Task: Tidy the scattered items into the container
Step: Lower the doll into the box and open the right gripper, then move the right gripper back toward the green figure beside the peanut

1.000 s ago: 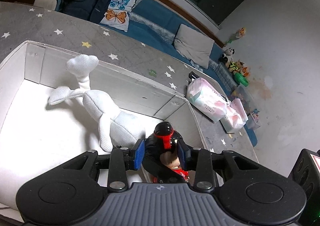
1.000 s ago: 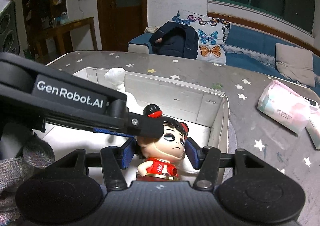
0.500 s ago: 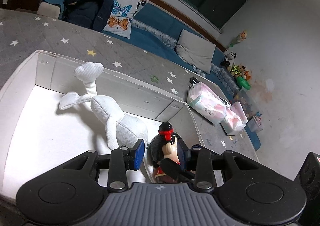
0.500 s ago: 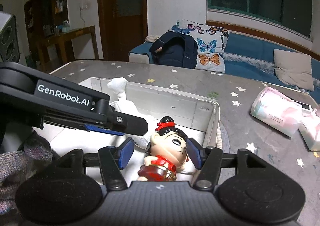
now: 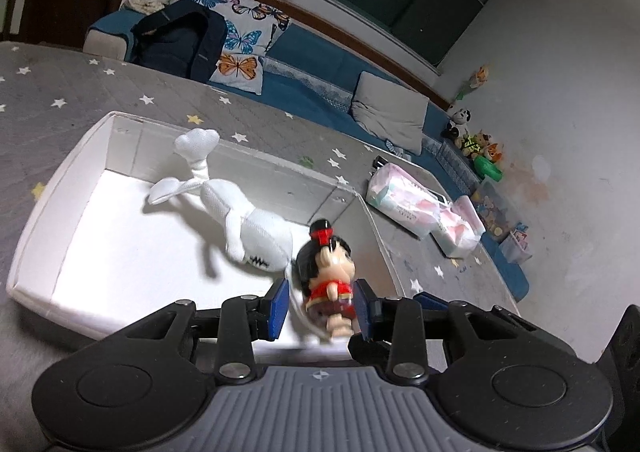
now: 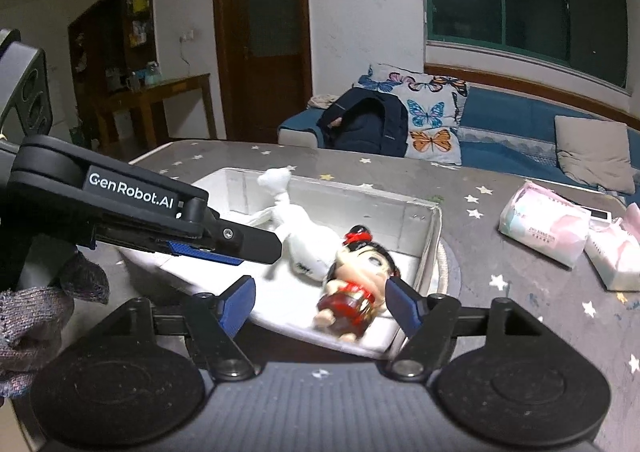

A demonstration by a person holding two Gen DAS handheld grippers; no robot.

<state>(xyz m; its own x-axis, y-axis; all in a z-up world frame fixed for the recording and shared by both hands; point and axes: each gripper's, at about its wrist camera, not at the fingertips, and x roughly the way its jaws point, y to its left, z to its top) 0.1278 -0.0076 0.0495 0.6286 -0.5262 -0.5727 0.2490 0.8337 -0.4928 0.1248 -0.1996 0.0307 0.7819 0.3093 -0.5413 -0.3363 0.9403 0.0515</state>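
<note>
A white cardboard box (image 5: 60, 188) sits on the grey star-patterned surface. Inside it lie a white plush toy (image 5: 240, 220) and a small doll (image 5: 326, 272) with black hair and a red dress. In the right wrist view the doll (image 6: 360, 284) looks blurred and tipped over on the box floor near the right wall (image 6: 436, 236). My right gripper (image 6: 320, 306) hangs above it with its jaws opening, and the pads do not touch the doll. My left gripper (image 5: 320, 304) is open and holds nothing. It also reaches in from the left (image 6: 240, 248) over the plush toy (image 6: 308, 236).
Two pink tissue packs (image 6: 544, 224) lie on the surface to the right of the box. A white cord (image 6: 442, 268) runs along the box's right side. A gloved hand (image 6: 36, 316) is at the lower left. Behind are a blue sofa, butterfly pillows and a dark backpack (image 6: 364, 120).
The right jaws have spread apart and the doll has gone from upright between the pads to lying tipped in the box. Both grippers have drawn back and up from the box.
</note>
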